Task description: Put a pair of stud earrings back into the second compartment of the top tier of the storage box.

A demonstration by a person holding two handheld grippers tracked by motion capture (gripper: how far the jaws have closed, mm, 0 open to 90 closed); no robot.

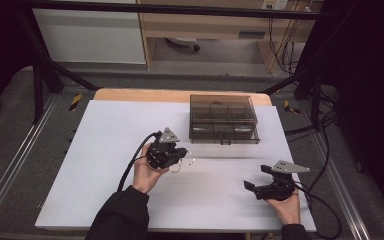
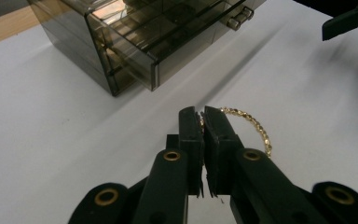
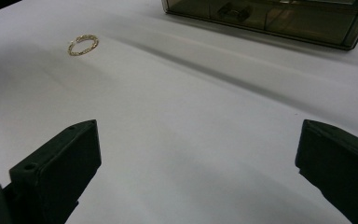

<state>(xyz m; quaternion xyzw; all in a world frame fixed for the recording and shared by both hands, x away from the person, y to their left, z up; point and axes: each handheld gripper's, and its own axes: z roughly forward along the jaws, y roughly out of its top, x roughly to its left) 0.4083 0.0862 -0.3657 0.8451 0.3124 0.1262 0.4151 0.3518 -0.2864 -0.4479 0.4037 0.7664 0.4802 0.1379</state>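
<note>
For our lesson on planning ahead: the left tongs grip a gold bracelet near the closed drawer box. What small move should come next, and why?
Probably bring the right tongs to the drawer handle and pull. The left tongs are shut on the bracelet, the box looks closed, and the right tongs stand open, holding nothing.

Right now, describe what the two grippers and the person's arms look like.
Both are black handheld tools. The left gripper has flat rectangular jaws on arms with brass-coloured pivot rings. The right gripper has the same blocky black jaws. Each carries a grey three-cornered plate on top and trails a black cable. The person wears dark sleeves.
</note>
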